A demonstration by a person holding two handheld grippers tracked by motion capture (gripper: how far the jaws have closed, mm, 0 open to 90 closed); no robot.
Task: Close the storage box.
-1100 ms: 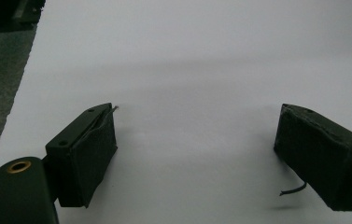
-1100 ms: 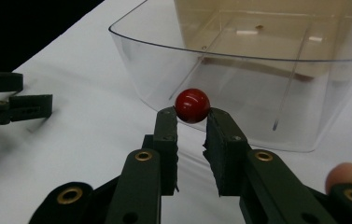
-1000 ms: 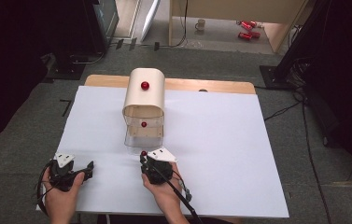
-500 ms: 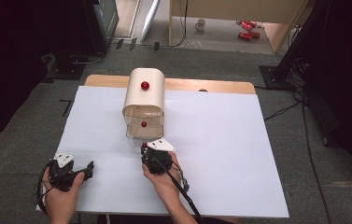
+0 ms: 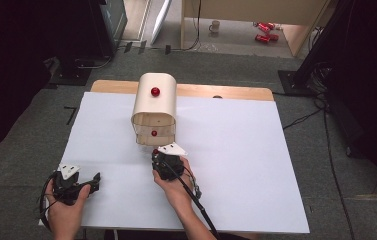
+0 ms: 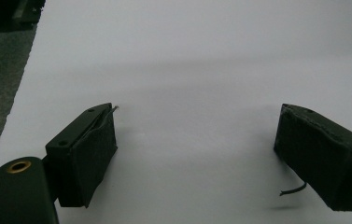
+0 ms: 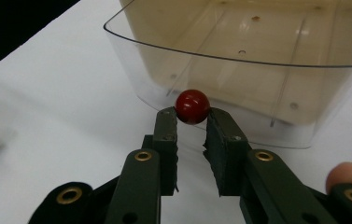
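Black right gripper (image 7: 191,122): clenched on a red knob (image 7: 192,106), pinched at the very tips of the jaws; in the high view the gripper (image 5: 162,156) sits just in front of the box's near end.
Left gripper (image 6: 194,154): jaws wide apart, nothing between them, only white table cover (image 6: 201,60) below; in the high view it (image 5: 78,181) rests near the table's front left edge, well apart from the box.
Red knob, position: fixed to the front wall of a clear plastic drawer (image 7: 239,70), which stands partly out of a beige round-topped box (image 5: 155,100) on the white table (image 5: 236,150). I judge a drawer pull or push is in hand.
Second red knob (image 5: 155,91): on top of the box, untouched.
Risk, slip: the knob is a smooth ball held only by the jaw tips; a pull off the drawer's line would likely pop it out of the grip.
Risk, box drag: nothing steadies the box; if the drawer binds, the whole box may slide along the cover or tilt.
Risk, skew: an uneven pull could jam the drawer in its housing.
Change from a second ago: right hand and gripper sit closer to the box, further from the table's front edge; left hand unchanged; box in the same spot.
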